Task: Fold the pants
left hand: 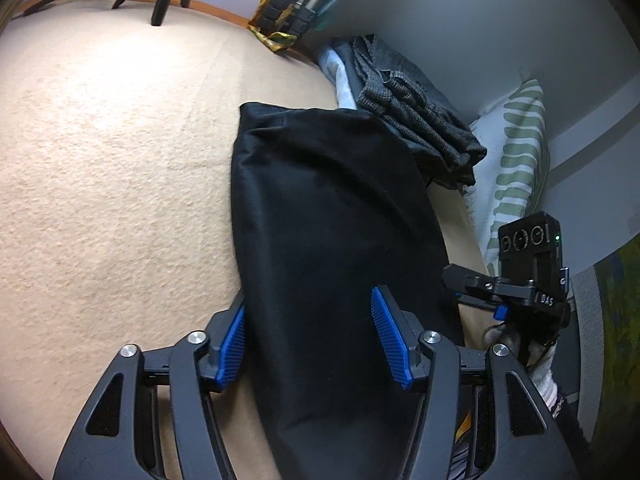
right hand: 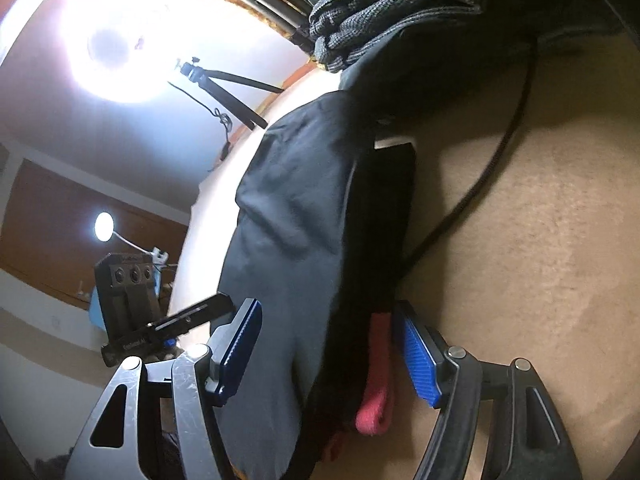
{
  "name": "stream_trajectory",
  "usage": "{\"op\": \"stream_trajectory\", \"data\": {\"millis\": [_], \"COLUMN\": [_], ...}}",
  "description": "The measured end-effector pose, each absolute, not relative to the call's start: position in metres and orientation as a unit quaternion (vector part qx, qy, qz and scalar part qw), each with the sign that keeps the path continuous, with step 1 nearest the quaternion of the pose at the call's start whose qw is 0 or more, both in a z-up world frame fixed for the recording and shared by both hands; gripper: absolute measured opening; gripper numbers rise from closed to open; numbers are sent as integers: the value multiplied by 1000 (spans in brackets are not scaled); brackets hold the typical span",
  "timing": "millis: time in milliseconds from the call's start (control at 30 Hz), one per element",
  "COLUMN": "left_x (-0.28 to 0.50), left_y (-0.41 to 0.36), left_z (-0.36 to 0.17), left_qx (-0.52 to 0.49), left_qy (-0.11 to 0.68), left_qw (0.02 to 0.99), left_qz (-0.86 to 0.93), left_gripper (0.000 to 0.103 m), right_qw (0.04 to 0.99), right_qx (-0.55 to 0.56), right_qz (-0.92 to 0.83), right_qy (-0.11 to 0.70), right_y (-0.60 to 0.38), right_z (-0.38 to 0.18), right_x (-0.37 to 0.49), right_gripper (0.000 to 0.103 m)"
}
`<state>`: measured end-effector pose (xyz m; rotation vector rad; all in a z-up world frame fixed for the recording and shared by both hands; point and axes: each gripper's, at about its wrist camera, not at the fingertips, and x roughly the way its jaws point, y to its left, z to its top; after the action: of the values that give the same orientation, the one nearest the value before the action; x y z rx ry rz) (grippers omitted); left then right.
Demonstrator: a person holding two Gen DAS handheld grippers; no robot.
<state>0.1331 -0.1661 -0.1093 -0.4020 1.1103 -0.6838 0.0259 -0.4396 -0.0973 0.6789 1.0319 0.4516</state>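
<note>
the black, smooth-fabric pants (left hand: pixel 332 216) lie folded into a long strip on a beige, fuzzy blanket-covered surface (left hand: pixel 108 168), running straight ahead from between the blue ribbed pads of the left claw (left hand: pixel 310 334). that claw stands released: its pads sit either side of the cloth, the left pad at the strip's edge, the right pad lying on top, with no pinch visible

only the left view shows a green-and-white striped cushion (left hand: pixel 516 160) ahead and to the right of the claw, against a grey wall, and the right claw (left hand: pixel 460 280) seen from outside at the strip's right edge

only the right view shows a pink fabric loop (right hand: pixel 376 380) just beside the right pad of the right claw (right hand: pixel 332 354), a black cable (right hand: pixel 496 152) curving ahead of it, and a bright round lamp (right hand: pixel 116 48) far off to its left. the right claw also stands released, the pants between its pads but not squeezed

both views show a crumpled dark grey knitted garment (left hand: pixel 420 120) beyond the pants' far end, and a black tripod (right hand: pixel 228 88)
</note>
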Motion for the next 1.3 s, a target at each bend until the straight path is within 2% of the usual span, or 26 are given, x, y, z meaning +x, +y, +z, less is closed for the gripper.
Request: {"op": "stream_trajectory", "data": {"millis": [100, 133, 167, 233, 300, 400, 467, 600, 700, 800, 867, 1033, 1133, 1200, 1300], "left_x": [134, 135, 136, 137, 137, 135, 132, 125, 125, 125, 125, 130, 133, 135, 138], "left_y": [-173, -174, -174, -175, -175, -175, -175, -177, -175, -174, -175, -172, -173, -172, -173], "left_z": [-109, -110, -110, -110, -110, -108, -104, -95, -97, -99, -100, -107, -111, -115, -117], "left_qx": [-181, -183, -187, -188, -183, -178, -169, -143, -149, -147, -143, -157, -163, -172, -177], "left_qy": [507, 506, 506, 507, 507, 502, 495, 478, 480, 481, 481, 491, 494, 492, 483], "left_qw": [778, 777, 777, 778, 781, 788, 795, 809, 805, 806, 807, 798, 795, 796, 801], "left_qz": [-324, -326, -326, -321, -315, -308, -308, -312, -314, -311, -312, -312, -312, -308, -307], "left_gripper": [58, 58, 58, 55, 45, 34, 29, 22, 20, 20, 20, 20, 21, 27, 28], "right_qw": [794, 795, 797, 796, 798, 813, 823, 833, 842, 845, 848, 834, 828, 819, 819], "right_qx": [319, 318, 314, 318, 318, 293, 281, 279, 255, 242, 217, 205, 235, 267, 274], "right_qz": [209, 209, 204, 202, 195, 179, 172, 181, 175, 159, 150, 160, 183, 194, 188], "right_qy": [473, 472, 475, 474, 474, 470, 462, 443, 441, 450, 459, 486, 475, 468, 469], "right_y": [-437, -435, -433, -431, -430, -423, -418, -411, -402, -404, -403, -408, -415, -417, -409], "right_z": [-99, -100, -100, -101, -100, -90, -81, -62, -55, -60, -63, -81, -90, -97, -100], "right_x": [27, 29, 29, 29, 27, 24, 21, 12, 8, 9, 10, 17, 23, 29, 34], "right_gripper": [64, 56, 52, 50, 47, 37, 27, 16, 16, 26, 40, 55, 54, 45, 36]}}
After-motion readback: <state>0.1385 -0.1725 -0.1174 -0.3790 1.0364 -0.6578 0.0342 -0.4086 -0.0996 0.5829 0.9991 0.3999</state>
